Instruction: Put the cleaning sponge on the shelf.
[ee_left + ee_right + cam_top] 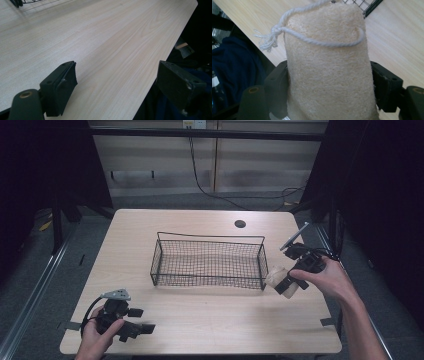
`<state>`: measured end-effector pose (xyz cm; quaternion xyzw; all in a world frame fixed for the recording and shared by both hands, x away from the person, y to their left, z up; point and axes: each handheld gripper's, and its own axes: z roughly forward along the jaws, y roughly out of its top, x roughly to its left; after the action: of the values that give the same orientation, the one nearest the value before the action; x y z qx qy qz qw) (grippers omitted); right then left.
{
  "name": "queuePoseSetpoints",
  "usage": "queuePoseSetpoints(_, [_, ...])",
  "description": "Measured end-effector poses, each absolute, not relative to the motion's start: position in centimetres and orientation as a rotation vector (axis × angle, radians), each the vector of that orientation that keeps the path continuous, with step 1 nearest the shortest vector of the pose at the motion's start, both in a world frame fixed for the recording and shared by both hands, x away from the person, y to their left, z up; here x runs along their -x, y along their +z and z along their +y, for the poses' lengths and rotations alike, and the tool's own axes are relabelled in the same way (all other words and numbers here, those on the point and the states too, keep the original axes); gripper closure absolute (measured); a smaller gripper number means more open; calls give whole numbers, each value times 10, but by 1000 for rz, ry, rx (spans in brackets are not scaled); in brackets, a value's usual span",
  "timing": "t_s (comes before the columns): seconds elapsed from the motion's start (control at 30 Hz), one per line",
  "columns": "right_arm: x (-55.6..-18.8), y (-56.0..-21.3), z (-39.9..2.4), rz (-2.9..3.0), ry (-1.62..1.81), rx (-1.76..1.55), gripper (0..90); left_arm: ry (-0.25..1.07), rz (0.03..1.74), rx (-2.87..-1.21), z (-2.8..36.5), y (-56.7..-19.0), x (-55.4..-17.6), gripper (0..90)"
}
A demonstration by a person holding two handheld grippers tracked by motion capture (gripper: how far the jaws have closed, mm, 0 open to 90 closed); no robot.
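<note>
Right hand-held gripper (286, 283) clamped on loofah sponge (327, 72) near table's right edge, just beside wire basket's (210, 240) right end — likely for drop-in. Left hand-held gripper (131, 326) — jaws wide, empty — parked at near-left corner.

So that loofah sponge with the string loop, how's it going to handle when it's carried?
The loofah sponge looks fibrous and porous, so probably light and slightly squashy. Its rough surface should resist slipping in the right claw. The string loop hangs loose and could snag the wire basket.
</note>
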<state>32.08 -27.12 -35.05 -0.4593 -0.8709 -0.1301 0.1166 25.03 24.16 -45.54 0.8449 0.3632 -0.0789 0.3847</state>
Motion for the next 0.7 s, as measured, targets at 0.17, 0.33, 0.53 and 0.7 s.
queuePoseSetpoints(0.17, [-328, -344, -264, -2558, -403, 1356, 264, -202, 925, -2152, 242, -455, -250, 164])
queuePoseSetpoints(0.33, [-336, -339, -252, -2567, -383, 1366, 263, -203, 918, -2163, 241, -455, -251, 163])
queuePoseSetpoints(0.53, [-349, -335, -236, -2569, -375, 1374, 263, -201, 919, -2158, 242, -455, -251, 163])
queuePoseSetpoints(0.7, [-355, -334, -229, -2555, -400, 1380, 263, -203, 922, -2151, 242, -455, -250, 163])
